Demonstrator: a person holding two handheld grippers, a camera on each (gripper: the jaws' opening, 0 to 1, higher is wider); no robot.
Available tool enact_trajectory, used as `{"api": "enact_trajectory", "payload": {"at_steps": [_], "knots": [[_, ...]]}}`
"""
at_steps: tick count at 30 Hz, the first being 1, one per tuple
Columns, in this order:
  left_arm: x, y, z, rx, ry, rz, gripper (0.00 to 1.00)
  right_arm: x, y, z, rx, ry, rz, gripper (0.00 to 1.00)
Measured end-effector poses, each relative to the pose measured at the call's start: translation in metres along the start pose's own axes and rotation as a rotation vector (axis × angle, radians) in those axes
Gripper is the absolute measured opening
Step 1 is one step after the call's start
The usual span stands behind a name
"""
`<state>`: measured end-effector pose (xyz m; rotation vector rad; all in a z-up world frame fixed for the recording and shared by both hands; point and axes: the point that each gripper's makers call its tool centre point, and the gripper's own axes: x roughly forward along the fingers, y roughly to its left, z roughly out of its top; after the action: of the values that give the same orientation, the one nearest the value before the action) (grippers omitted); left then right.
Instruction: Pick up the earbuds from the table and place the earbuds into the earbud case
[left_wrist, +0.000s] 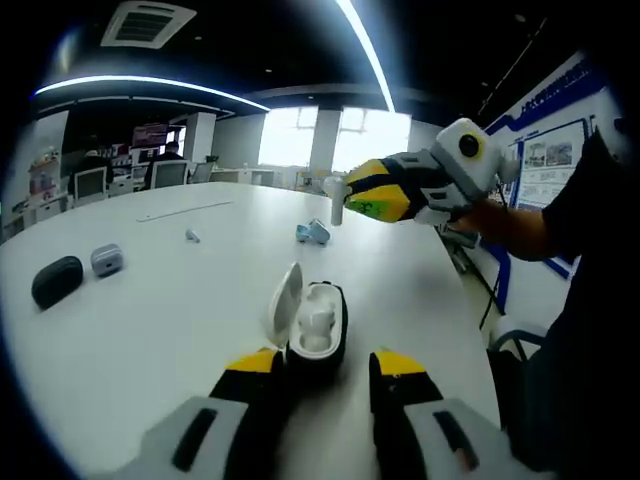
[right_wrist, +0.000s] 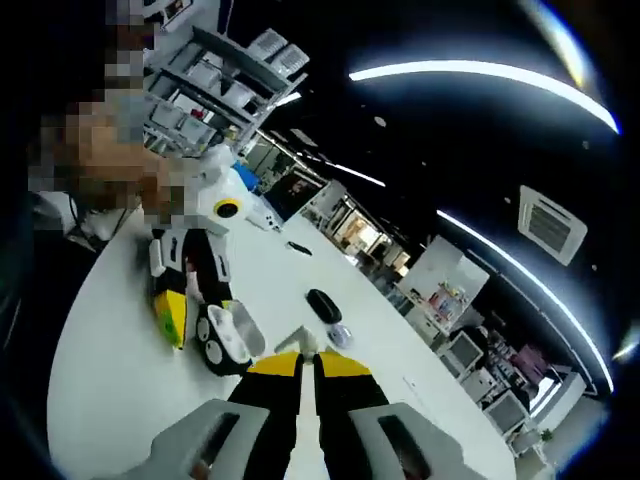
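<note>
An open earbud case (left_wrist: 318, 330), black with a white inside and a raised white lid, lies on the white table (left_wrist: 150, 330). My left gripper (left_wrist: 328, 368) stands open with the case between its yellow-tipped jaws, close to the left one. One white earbud shows inside the case. My right gripper (left_wrist: 350, 197) hovers above the table beyond the case, shut on a white earbud (left_wrist: 337, 198). In the right gripper view its jaws (right_wrist: 308, 358) are nearly together on that white earbud (right_wrist: 300, 341), with the left gripper (right_wrist: 195, 330) and the case (right_wrist: 228, 340) below and to the left.
A shut black case (left_wrist: 57, 281) and a grey-blue case (left_wrist: 107, 260) lie at the table's left. A pale blue object (left_wrist: 313, 232) and a small grey piece (left_wrist: 192, 236) lie farther back. Office desks and chairs stand beyond. A person's arm holds the right gripper.
</note>
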<state>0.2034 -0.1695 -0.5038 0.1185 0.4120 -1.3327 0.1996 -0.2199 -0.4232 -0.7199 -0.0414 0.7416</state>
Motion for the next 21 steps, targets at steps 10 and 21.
{"api": "enact_trajectory", "payload": {"at_steps": [10, 21], "knots": [[0.001, -0.001, 0.0, 0.003, 0.001, -0.001, 0.36, 0.017, 0.028, 0.001, -0.03, -0.024, 0.057, 0.05], [0.001, -0.001, 0.0, 0.002, 0.003, -0.002, 0.36, 0.028, 0.038, -0.004, -0.104, -0.008, 0.095, 0.05]]}}
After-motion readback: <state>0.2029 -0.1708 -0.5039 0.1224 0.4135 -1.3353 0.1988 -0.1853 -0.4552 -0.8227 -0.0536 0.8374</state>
